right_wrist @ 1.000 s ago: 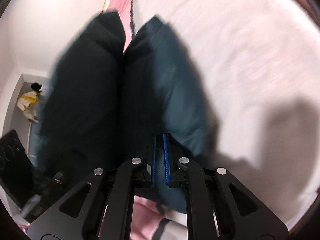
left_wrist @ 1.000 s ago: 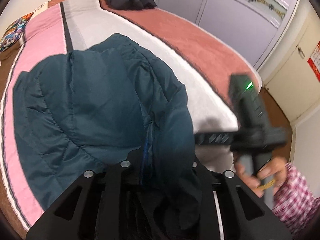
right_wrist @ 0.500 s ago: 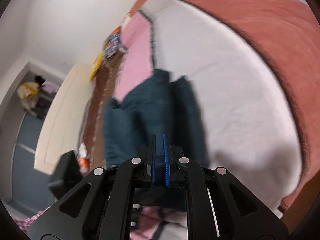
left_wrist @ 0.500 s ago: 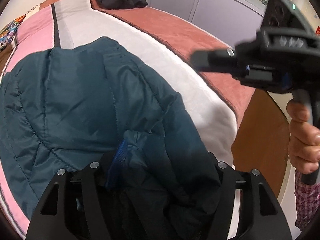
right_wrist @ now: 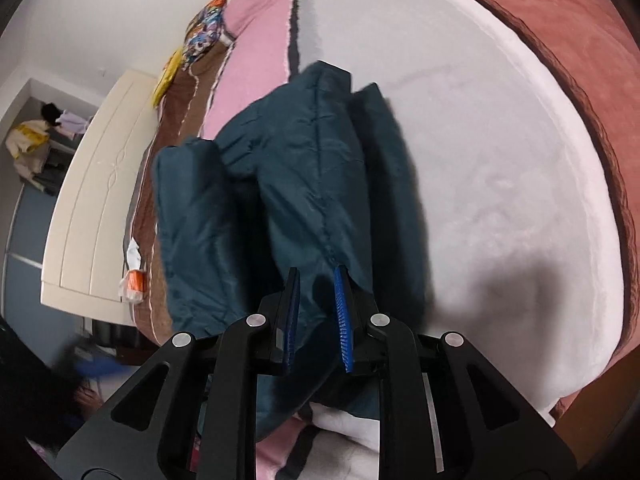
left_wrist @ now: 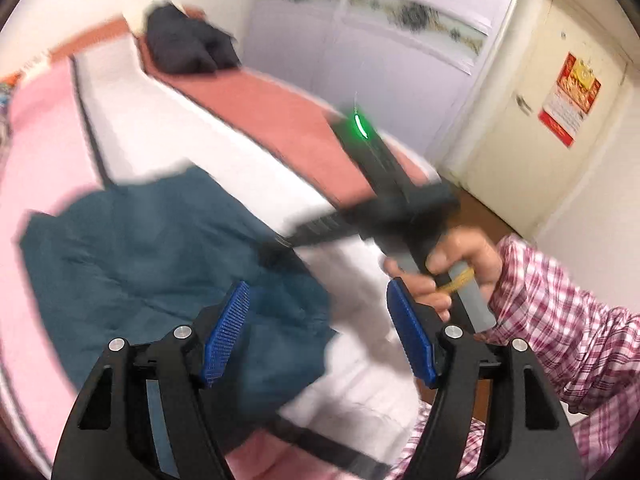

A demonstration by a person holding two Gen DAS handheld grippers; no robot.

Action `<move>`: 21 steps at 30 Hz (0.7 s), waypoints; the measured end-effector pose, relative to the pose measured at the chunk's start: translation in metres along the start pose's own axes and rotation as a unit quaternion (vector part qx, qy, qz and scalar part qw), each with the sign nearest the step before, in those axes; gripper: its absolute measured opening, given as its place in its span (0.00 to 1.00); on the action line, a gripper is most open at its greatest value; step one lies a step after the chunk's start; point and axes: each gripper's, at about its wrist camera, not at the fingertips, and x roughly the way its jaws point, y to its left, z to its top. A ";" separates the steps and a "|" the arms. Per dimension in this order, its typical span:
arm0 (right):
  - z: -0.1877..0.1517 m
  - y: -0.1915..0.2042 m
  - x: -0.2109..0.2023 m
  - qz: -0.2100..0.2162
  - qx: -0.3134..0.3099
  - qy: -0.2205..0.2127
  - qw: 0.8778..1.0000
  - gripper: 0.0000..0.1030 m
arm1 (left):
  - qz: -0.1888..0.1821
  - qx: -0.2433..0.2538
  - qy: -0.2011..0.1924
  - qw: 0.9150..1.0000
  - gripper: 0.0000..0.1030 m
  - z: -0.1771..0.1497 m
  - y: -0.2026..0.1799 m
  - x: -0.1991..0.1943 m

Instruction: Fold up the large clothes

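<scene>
A dark teal padded jacket lies folded on the bed, also in the right wrist view. My left gripper is open and empty, held above the jacket's near edge. My right gripper is partly open, its blue pads either side of the jacket's near edge without gripping it. In the left wrist view the right gripper shows from the side, held by a hand in a plaid sleeve, its tip over the jacket's right edge.
The bed has a pink, white and rust-coloured cover. A dark folded garment lies at its far end. A cream headboard and patterned pillow are on the left. A wardrobe and door stand beyond the bed.
My left gripper has let go of the jacket and opened wide, pulling back. My right gripper has opened from shut and moved down to the jacket's near edge.
</scene>
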 end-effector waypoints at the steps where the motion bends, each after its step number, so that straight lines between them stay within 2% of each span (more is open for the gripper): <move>1: -0.001 0.000 0.000 0.000 0.001 -0.002 1.000 0.18 | 0.026 -0.005 -0.007 1.000 0.66 0.001 0.008 -0.007; 3: -0.006 -0.001 -0.007 -0.003 -0.002 -0.005 1.000 0.18 | 0.090 -0.020 -0.009 0.996 0.59 -0.007 0.033 -0.016; 5: -0.008 0.003 -0.009 -0.007 -0.005 -0.008 1.000 0.18 | 0.109 -0.059 0.010 0.992 0.54 -0.018 0.055 -0.010; 7: -0.012 0.007 -0.013 -0.015 -0.006 -0.016 1.000 0.18 | 0.099 -0.093 0.034 0.990 0.49 -0.032 0.065 0.002; 9: -0.022 0.018 -0.023 0.001 -0.012 -0.027 1.000 0.18 | 0.076 -0.106 0.053 0.990 0.47 -0.044 0.064 0.016; 11: -0.040 0.032 -0.038 0.038 -0.028 -0.034 0.998 0.18 | 0.060 -0.097 0.065 0.991 0.47 -0.053 0.053 0.033; 14: -0.070 0.047 -0.039 0.087 -0.051 -0.015 0.995 0.21 | 0.073 -0.074 0.078 0.992 0.52 -0.056 0.044 0.059; 15: -0.076 0.047 -0.034 0.075 -0.054 -0.006 0.996 0.22 | 0.072 -0.077 0.082 0.991 0.53 -0.056 0.044 0.067; 18: -0.090 0.029 -0.001 -0.009 -0.047 0.025 0.999 0.22 | 0.069 -0.073 0.096 0.990 0.54 -0.056 0.046 0.081; 20: -0.089 0.004 0.018 -0.031 -0.005 0.039 0.999 0.19 | 0.060 -0.073 0.104 0.990 0.54 -0.051 0.053 0.089; 21: -0.088 -0.002 0.021 -0.029 0.012 0.043 0.999 0.19 | 0.055 -0.072 0.107 0.990 0.54 -0.052 0.052 0.092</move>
